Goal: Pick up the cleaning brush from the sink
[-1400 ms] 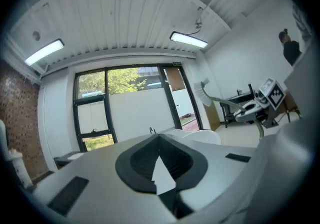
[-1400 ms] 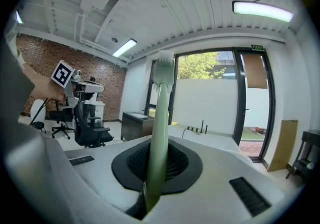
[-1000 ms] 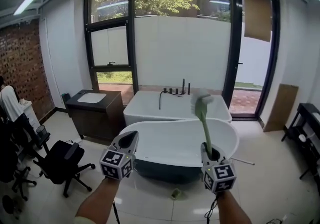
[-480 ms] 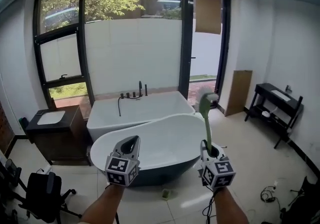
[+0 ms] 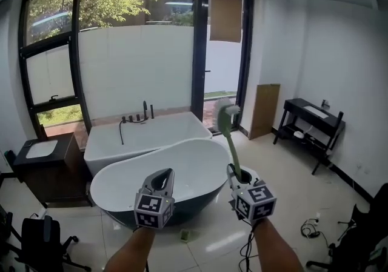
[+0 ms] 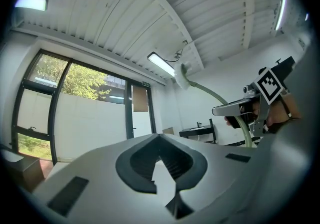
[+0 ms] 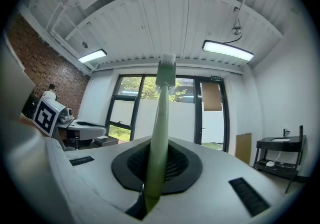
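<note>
The right claw (image 5: 241, 175) is clamped on the green handle of the cleaning brush (image 5: 230, 140). It holds the brush upright, bristles topmost and well clear of the sink (image 5: 41, 149), likely so it carries steadily. The left claw (image 5: 161, 179), jaws together and empty, hangs alongside.

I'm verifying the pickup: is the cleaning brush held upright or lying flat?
Upright, leaning slightly: the cleaning brush stands with its handle end clamped in the shut right tool, bristle head on top.
</note>
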Action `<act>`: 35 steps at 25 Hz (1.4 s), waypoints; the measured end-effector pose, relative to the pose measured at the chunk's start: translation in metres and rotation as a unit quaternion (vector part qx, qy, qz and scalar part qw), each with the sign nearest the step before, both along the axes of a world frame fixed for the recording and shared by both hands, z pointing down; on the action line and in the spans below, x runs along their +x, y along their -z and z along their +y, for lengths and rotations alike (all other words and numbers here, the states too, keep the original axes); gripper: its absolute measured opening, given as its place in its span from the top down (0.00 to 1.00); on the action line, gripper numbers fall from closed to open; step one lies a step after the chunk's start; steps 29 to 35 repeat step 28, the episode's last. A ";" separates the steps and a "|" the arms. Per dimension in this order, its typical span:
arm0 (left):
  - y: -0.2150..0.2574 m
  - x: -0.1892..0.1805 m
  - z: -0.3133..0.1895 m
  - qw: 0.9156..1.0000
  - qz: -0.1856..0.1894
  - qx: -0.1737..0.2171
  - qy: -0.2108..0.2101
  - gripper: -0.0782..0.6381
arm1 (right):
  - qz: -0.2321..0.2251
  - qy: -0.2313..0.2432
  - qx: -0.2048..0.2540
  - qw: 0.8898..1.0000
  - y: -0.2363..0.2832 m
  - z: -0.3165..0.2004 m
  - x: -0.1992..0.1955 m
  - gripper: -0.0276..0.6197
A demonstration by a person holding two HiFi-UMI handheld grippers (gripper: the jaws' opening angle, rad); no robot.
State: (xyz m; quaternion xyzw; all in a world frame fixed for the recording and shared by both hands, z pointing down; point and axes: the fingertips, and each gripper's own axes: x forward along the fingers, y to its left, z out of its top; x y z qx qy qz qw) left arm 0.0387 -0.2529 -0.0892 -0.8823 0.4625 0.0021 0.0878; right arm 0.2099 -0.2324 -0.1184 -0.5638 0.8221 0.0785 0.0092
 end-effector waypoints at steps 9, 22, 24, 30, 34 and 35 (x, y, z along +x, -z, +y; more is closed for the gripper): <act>-0.012 0.034 0.016 1.000 -0.020 -0.003 0.003 0.89 | 0.016 0.039 -0.021 0.999 -0.012 0.006 0.010 0.95; -0.019 0.040 0.027 0.999 -0.036 -0.005 -0.010 0.89 | 0.014 0.025 -0.024 0.999 -0.014 0.010 0.025 0.95; -0.019 0.038 0.025 0.999 -0.035 -0.006 -0.012 0.89 | 0.016 0.023 -0.024 0.999 -0.015 0.008 0.025 0.95; -0.023 0.031 0.028 0.999 -0.028 -0.015 -0.018 0.89 | 0.026 0.024 -0.031 0.999 -0.016 0.012 0.015 0.95; -0.023 0.031 0.028 0.999 -0.028 -0.015 -0.018 0.89 | 0.026 0.024 -0.031 0.999 -0.016 0.012 0.015 0.95; -0.023 0.031 0.028 0.999 -0.028 -0.015 -0.018 0.89 | 0.026 0.024 -0.031 0.999 -0.016 0.012 0.015 0.95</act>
